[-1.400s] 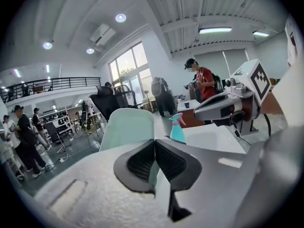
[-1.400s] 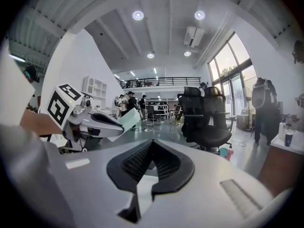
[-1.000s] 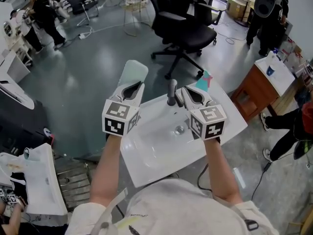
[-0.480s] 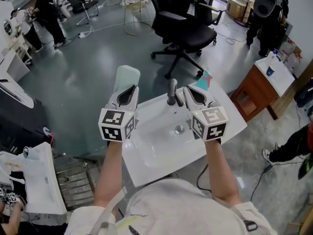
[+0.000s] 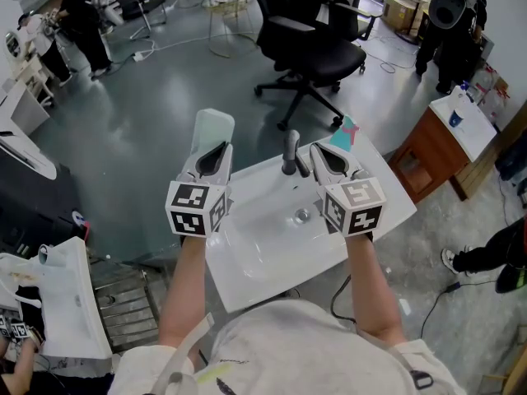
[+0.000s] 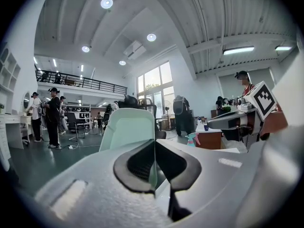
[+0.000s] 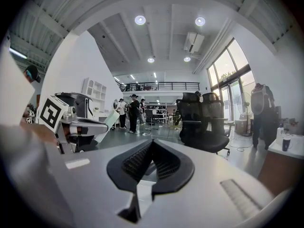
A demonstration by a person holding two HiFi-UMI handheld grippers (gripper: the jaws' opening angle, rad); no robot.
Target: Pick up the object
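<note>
A: What is seen below?

B: A white sink is seen, with a grey tap fixed at its far rim. A shiny grey floor is spread all around it. A black chair is parked past the sink, and a brown cabinet is placed to the right. A small teal spray bottle is seen near the sink's far right corner.

A: Where is the thing kept?

B: A thin pale green sheet is pinched in the left gripper, and the jaws are closed tight on it. The sheet is held up off the sink and is stuck out over the floor by the sink's far left side. The right gripper is closed too, and nothing is held by it. It is kept just beside the tap.

A: What is hidden?

B: The sheet's near end is covered by the jaws. What the sink is stood on is hidden under it. The people far off are too small to be made out well.
</note>
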